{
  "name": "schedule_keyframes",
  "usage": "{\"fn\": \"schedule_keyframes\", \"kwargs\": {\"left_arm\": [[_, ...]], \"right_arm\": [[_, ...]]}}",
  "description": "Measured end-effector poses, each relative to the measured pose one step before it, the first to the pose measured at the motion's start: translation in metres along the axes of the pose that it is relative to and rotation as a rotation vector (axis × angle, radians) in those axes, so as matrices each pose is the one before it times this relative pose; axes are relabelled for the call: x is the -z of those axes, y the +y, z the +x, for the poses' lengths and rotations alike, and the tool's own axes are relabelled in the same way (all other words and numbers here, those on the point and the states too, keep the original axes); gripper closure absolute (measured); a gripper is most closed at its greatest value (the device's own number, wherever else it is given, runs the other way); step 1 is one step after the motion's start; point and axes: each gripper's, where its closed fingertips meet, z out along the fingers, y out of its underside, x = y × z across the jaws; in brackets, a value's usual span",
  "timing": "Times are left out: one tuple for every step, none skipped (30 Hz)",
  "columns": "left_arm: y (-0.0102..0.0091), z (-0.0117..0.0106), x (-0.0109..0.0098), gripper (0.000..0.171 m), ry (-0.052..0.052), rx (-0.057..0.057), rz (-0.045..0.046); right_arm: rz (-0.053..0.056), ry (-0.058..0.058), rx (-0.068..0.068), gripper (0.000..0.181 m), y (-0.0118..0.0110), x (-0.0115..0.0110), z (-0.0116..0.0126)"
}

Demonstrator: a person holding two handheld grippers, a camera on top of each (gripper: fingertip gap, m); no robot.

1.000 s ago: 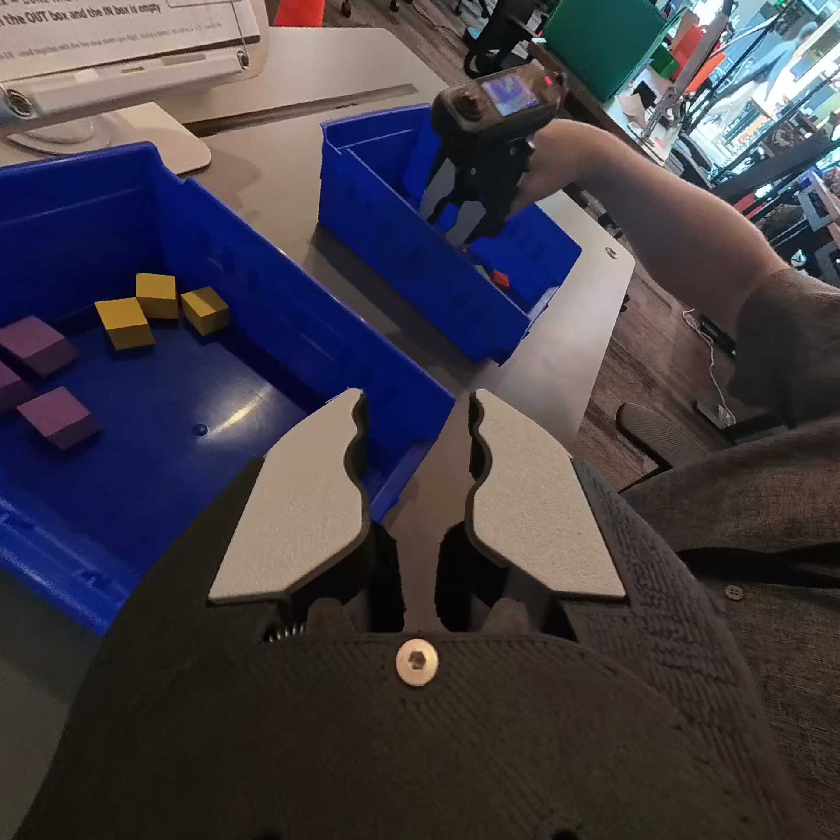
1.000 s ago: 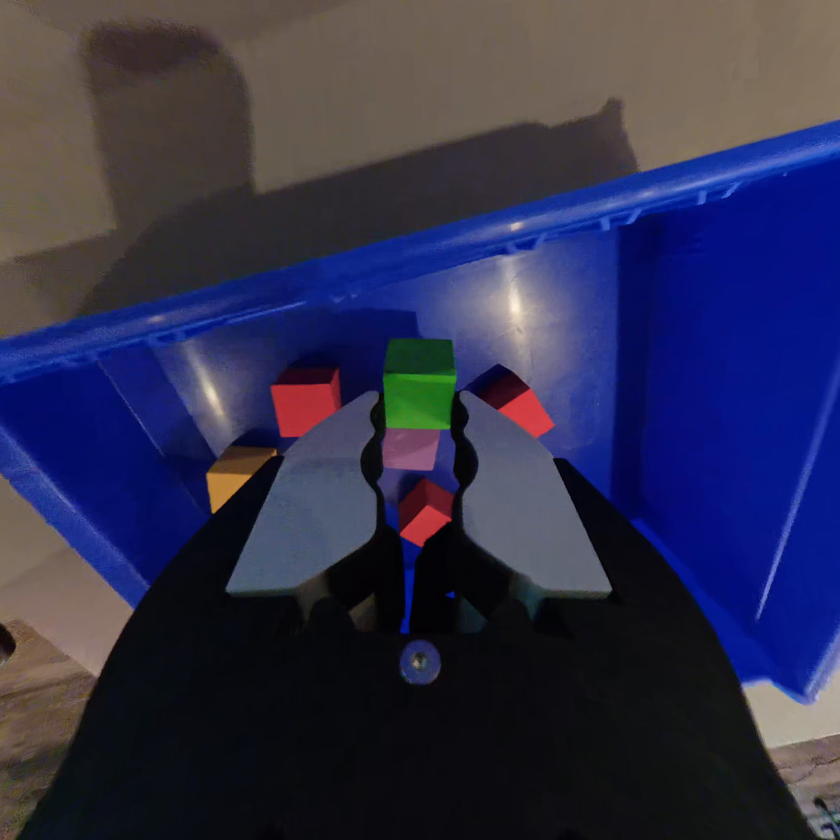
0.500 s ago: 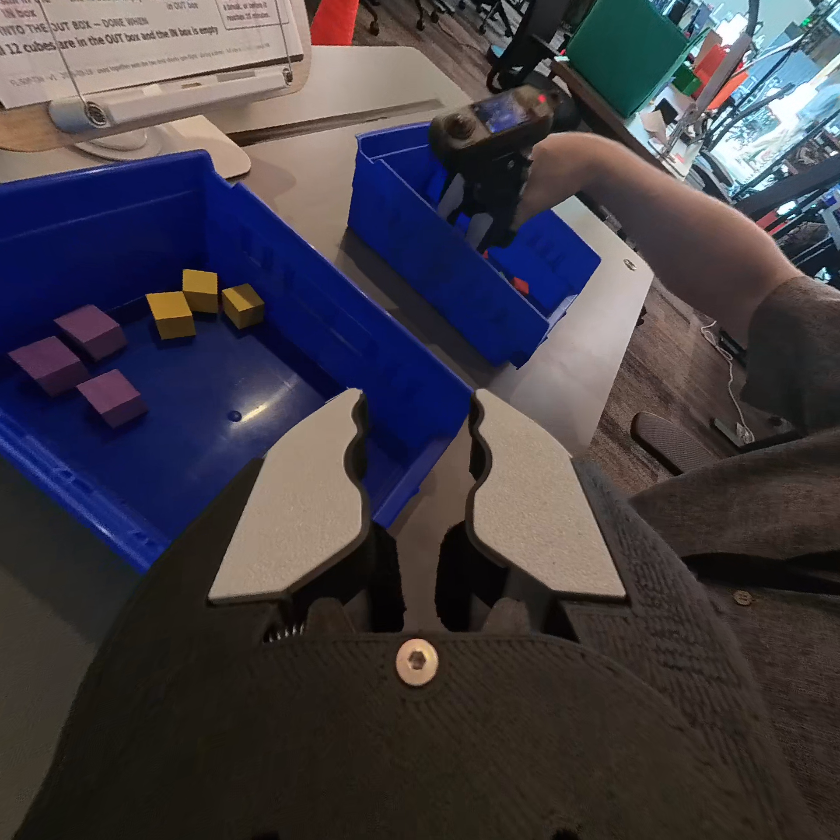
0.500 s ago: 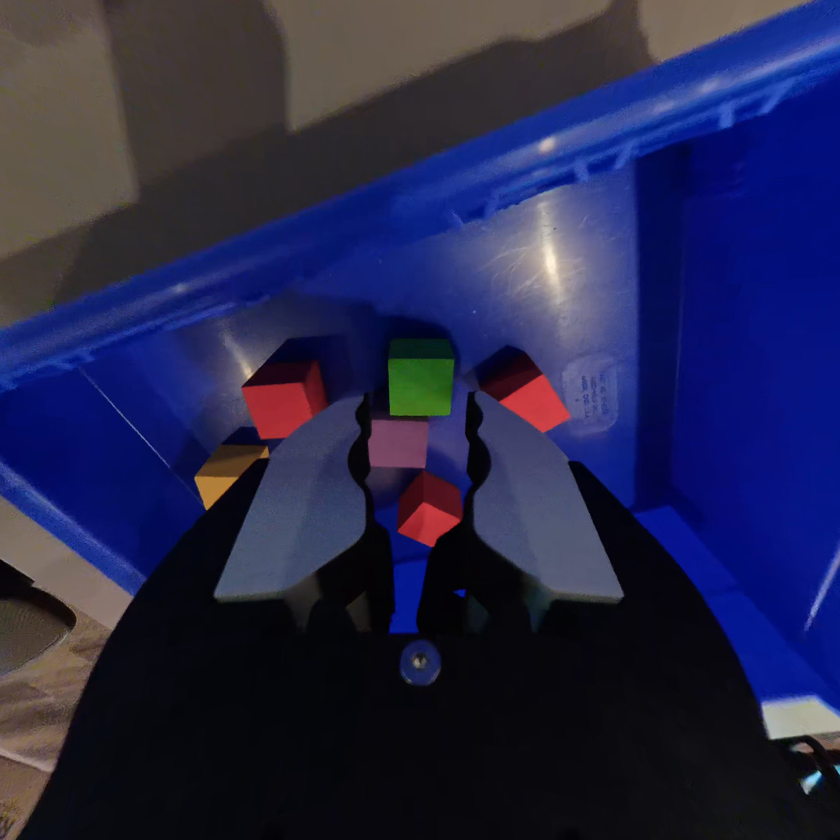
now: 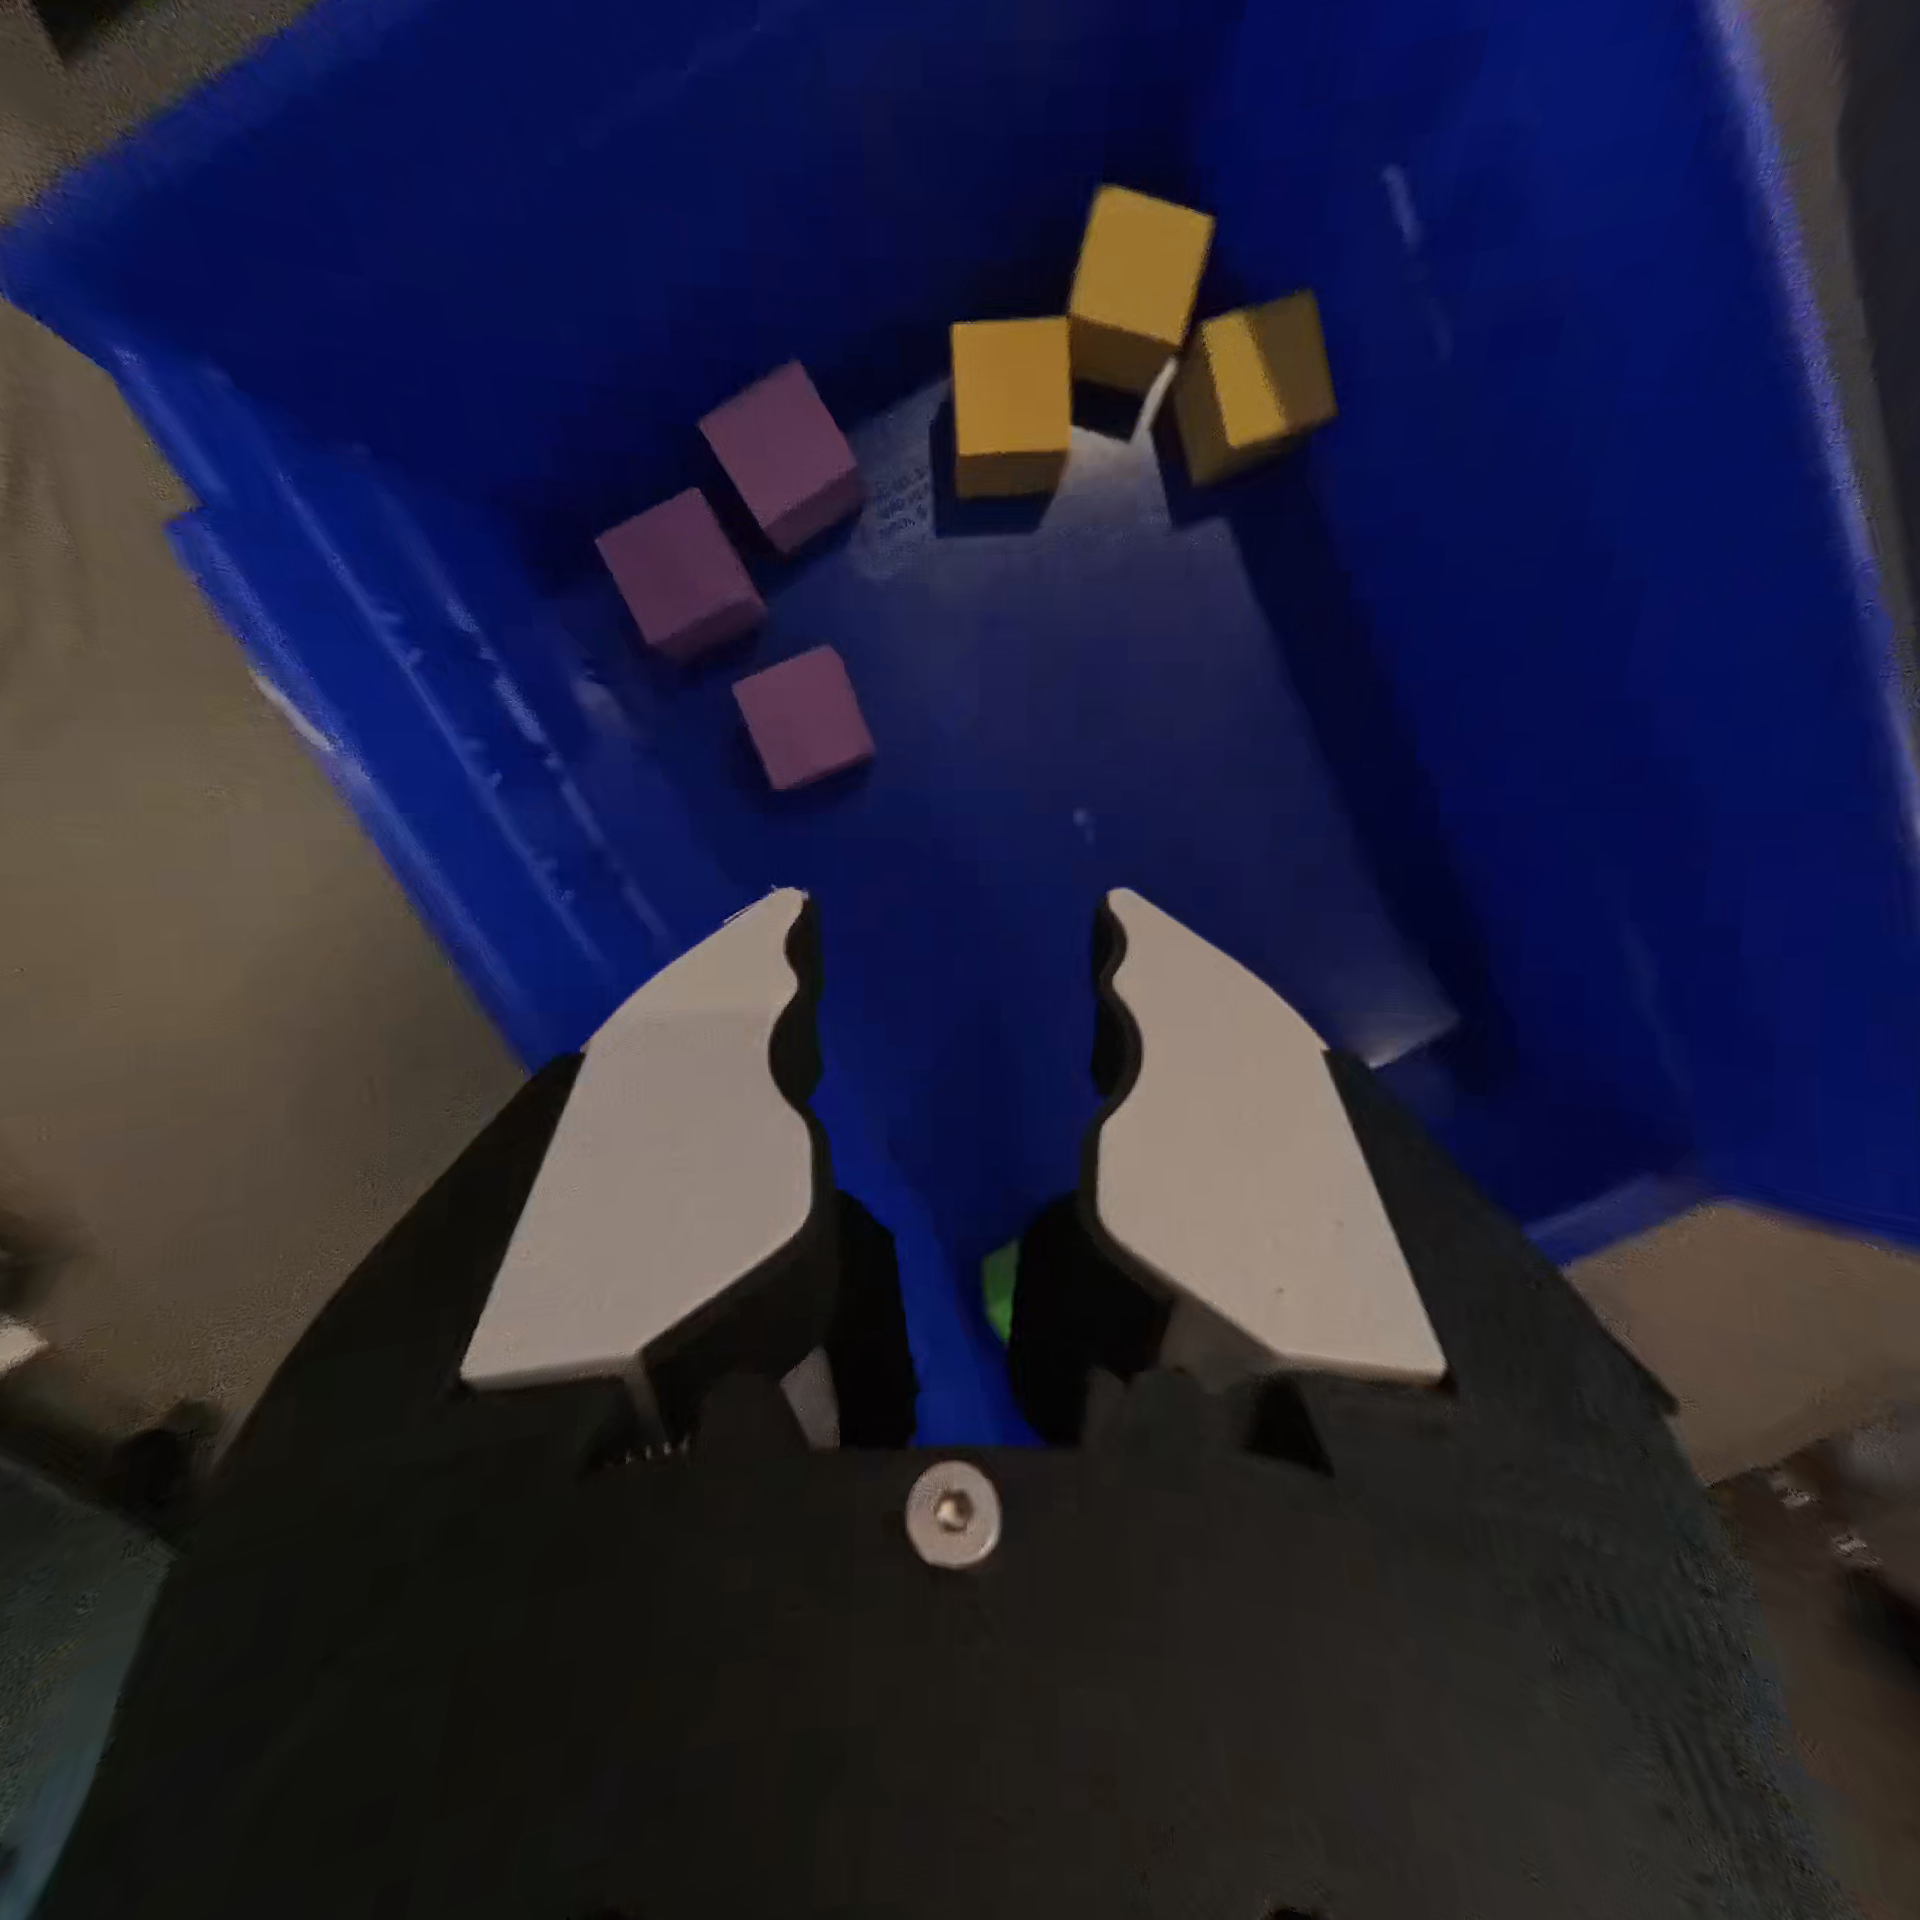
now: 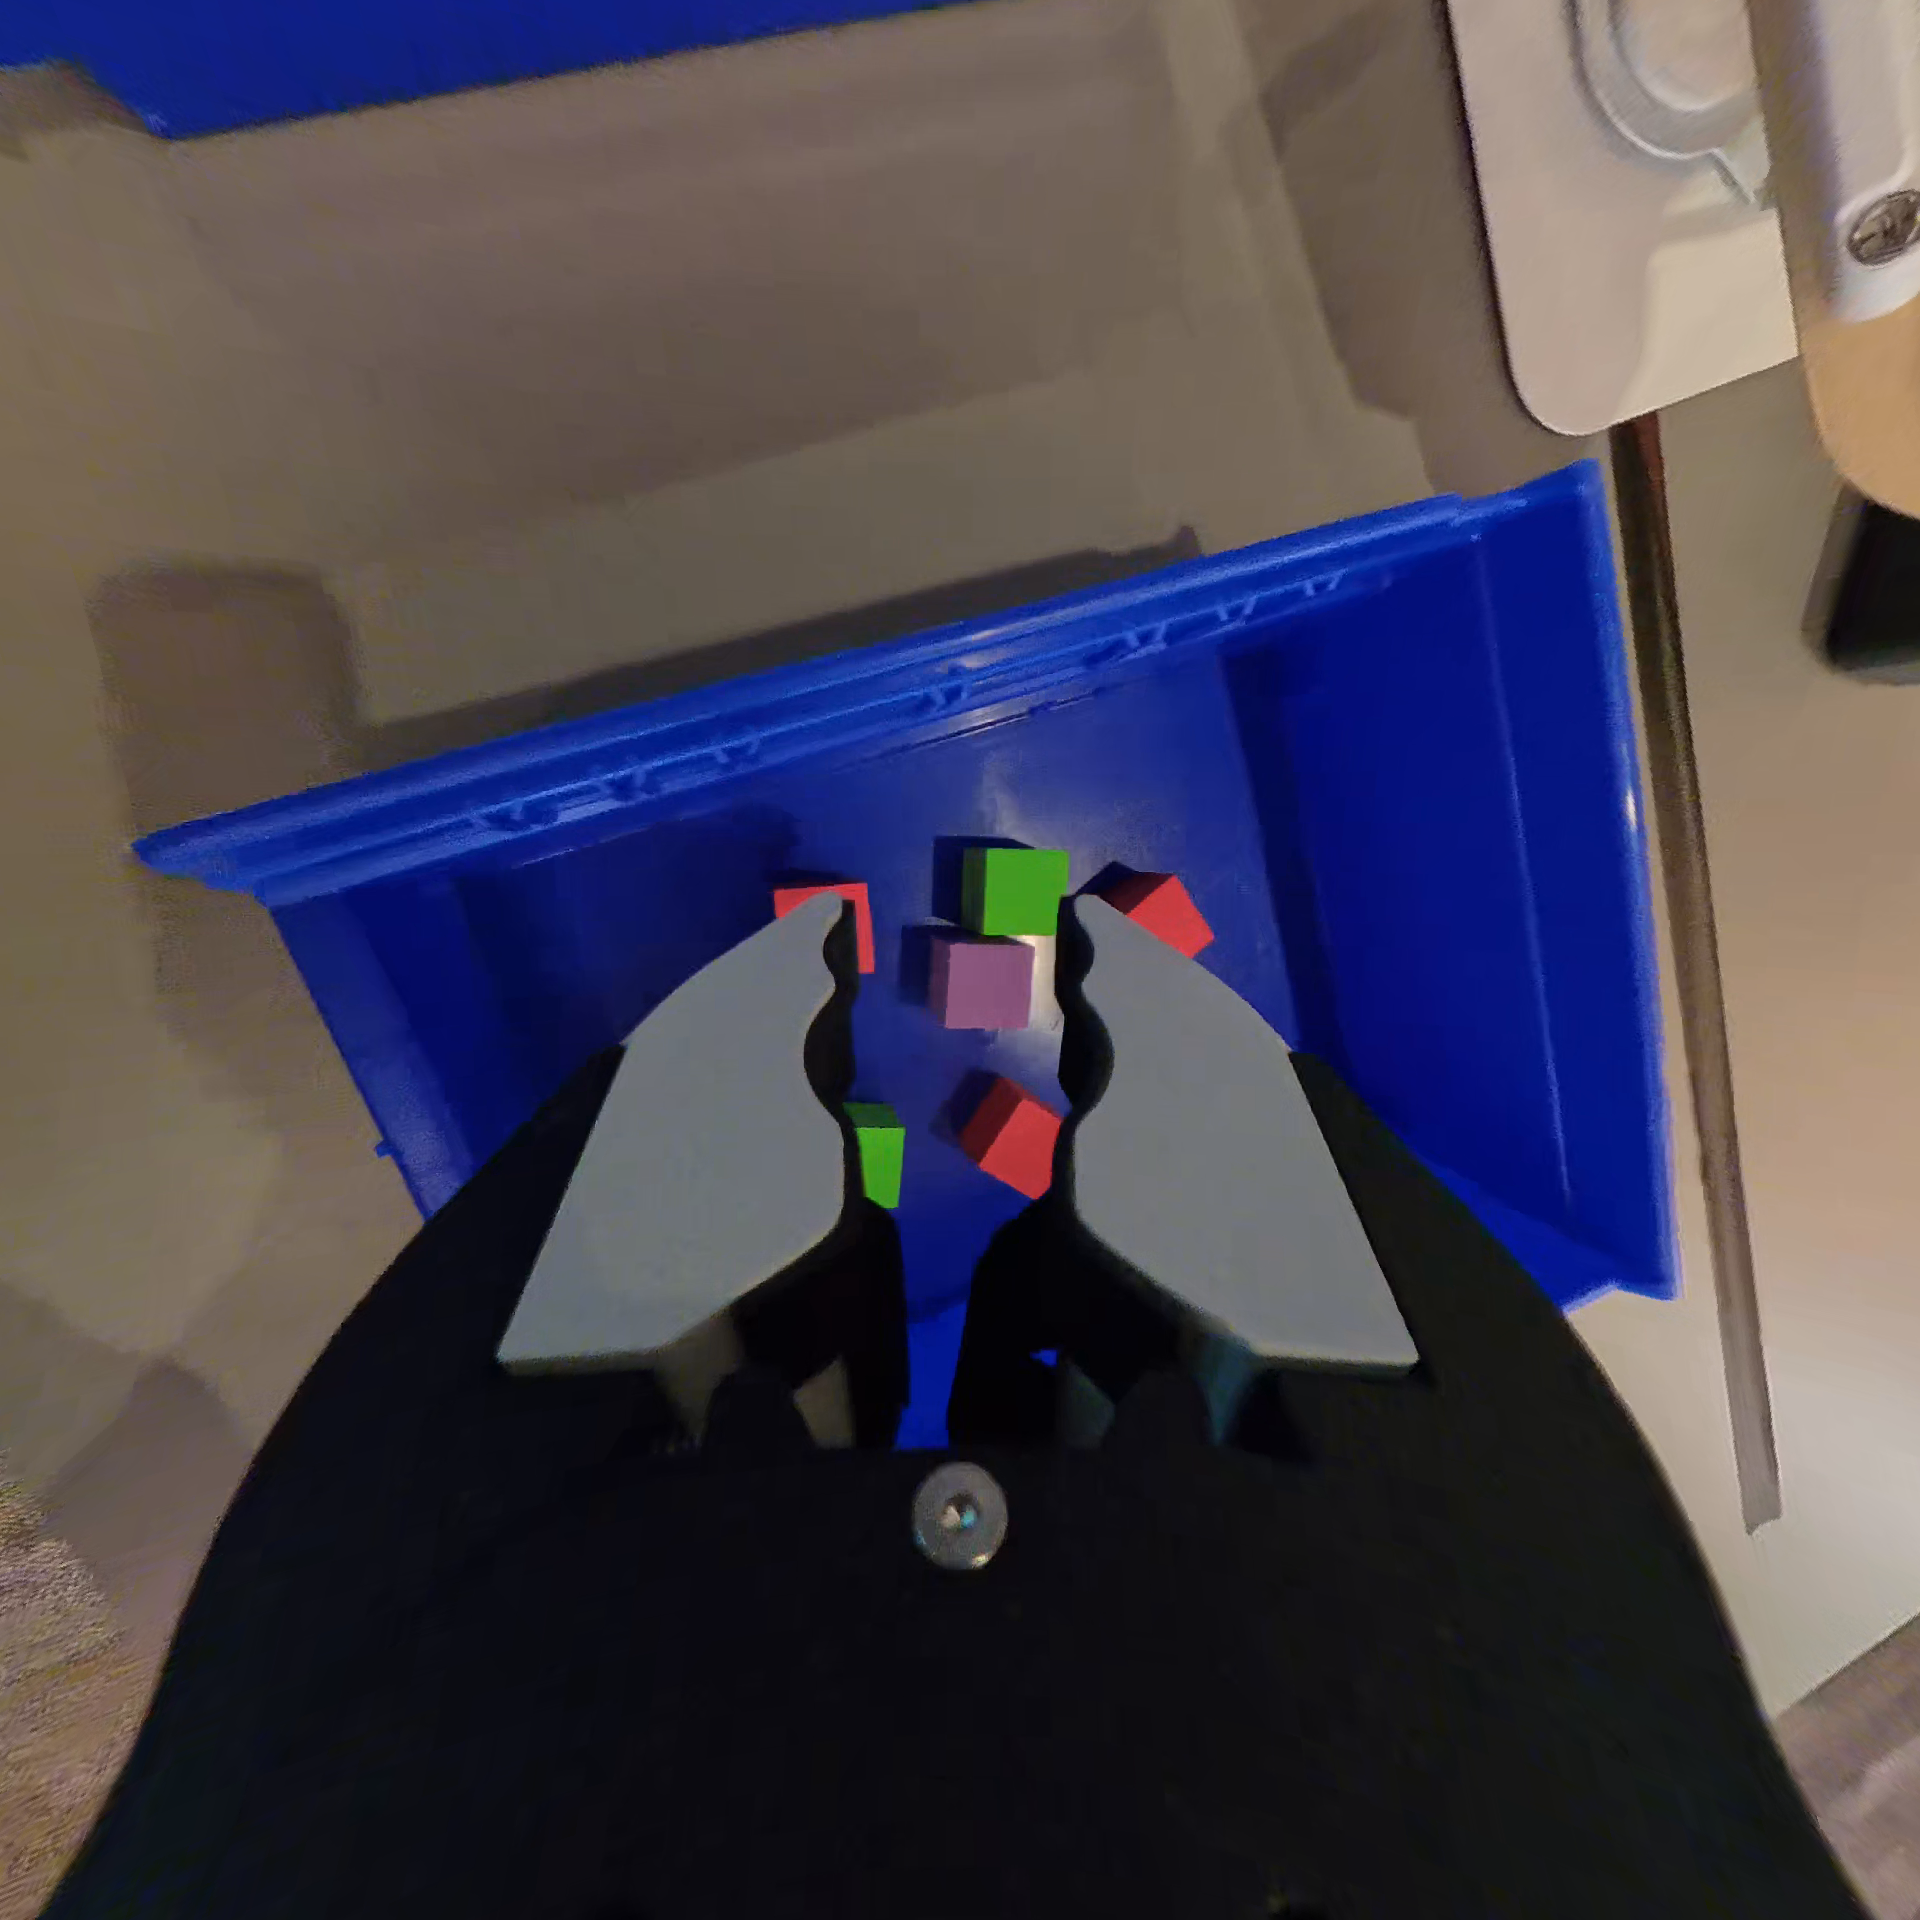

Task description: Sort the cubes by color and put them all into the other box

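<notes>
My left gripper is open and empty, pointing down into a blue bin. Three purple cubes and three yellow cubes lie on the bin floor beyond the fingertips. A sliver of a green cube shows between the finger bases. My right gripper is open and empty, held above a second blue bin. In that bin lie a purple cube, a green cube, another green cube and three red cubes, partly hidden by the fingers.
Both bins stand on a beige table. A white stand base sits at the far right of the right wrist view. The edge of the other blue bin shows at the top left. The table edge and floor are at the lower right.
My left gripper has swung from beside the bin to over it and now looks straight down inside. My right gripper has risen higher above its bin, with the jaws spread wider.
</notes>
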Motion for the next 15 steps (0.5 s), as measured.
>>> {"fn": "schedule_keyframes", "kwargs": {"left_arm": [[-0.00419, -0.00115, -0.00982, 0.12, -0.0049, 0.0374, -0.02647], [-0.00421, -0.00223, -0.00845, 0.12, -0.0199, 0.0204, -0.01948], [-0.00411, -0.0046, -0.00668, 0.121, -0.0362, 0.0156, -0.01501], [-0.00241, -0.00598, -0.00544, 0.123, -0.0433, 0.0129, -0.02052], [-0.00082, -0.00543, -0.00495, 0.124, -0.0357, 0.0107, -0.02651], [0.00051, -0.00264, -0.00482, 0.124, -0.0126, 0.0098, -0.03331], [-0.00001, -0.00172, -0.00421, 0.124, -0.005, 0.0076, -0.02808], [-0.00158, -0.00298, -0.00321, 0.124, -0.0113, 0.0071, -0.0135], [-0.00149, -0.0023, -0.00274, 0.124, -0.005, 0.0088, -0.00878], [-0.00061, -0.00053, -0.00272, 0.124, 0.0097, 0.013, -0.01061], [-0.00007, 0.00033, -0.00285, 0.124, 0.0134, 0.012, -0.01254], [0.00091, -0.00008, -0.00277, 0.123, 0.0054, 0.0071, -0.01681], [0.00127, -0.00021, -0.00219, 0.123, -0.0029, 0.0041, -0.01717], [0.00074, -0.00025, -0.00122, 0.123, -0.0119, 0.0004, -0.01215], [0.00068, -0.00021, -0.00114, 0.123, -0.0165, -0.0045, -0.0102]], "right_arm": [[0.0011, 0.0038, 0.0085, 0.145, 0.00084, -0.00031, -0.00303], [0.0038, -0.0011, 0.006, 0.145, 0.00084, -0.00031, -0.00304], [0.0065, 0.001, 0.0032, 0.145, 0.00082, -0.00023, -0.00177], [0.0073, -0.0015, 0.0031, 0.145, 0.00101, 0.0, -0.00139], [0.0064, -0.0023, 0.0023, 0.145, 0.00111, 0.00021, -0.00125], [0.0063, 0.0014, 0.0031, 0.145, 0.00095, 0.00052, -0.00039], [0.0059, 0.0024, 0.0044, 0.145, 0.00083, 0.00071, -0.00019], [0.0072, 0.0034, 0.0035, 0.145, 0.00039, 0.00088, 0.00013], [0.0093, -0.0023, 0.0018, 0.145, -0.00002, 0.00088, -0.00059], [0.0102, -0.0014, 0.001, 0.145, -0.00044, 0.00084, -0.00067], [0.0111, 0.0046, 0.0045, 0.145, -0.00056, 0.00072, -0.00018], [0.0061, 0.0022, 0.0043, 0.145, 0.00009, 0.00062, -0.0005], [0.0022, 0.0016, 0.0019, 0.145, 0.00066, 0.00036, -0.00041], [0.0058, 0.0025, 0.003, 0.145, 0.00014, 0.00033, -0.00023], [0.0055, -0.0004, 0.0022, 0.145, 0.00015, 0.00011, -0.0007]]}}
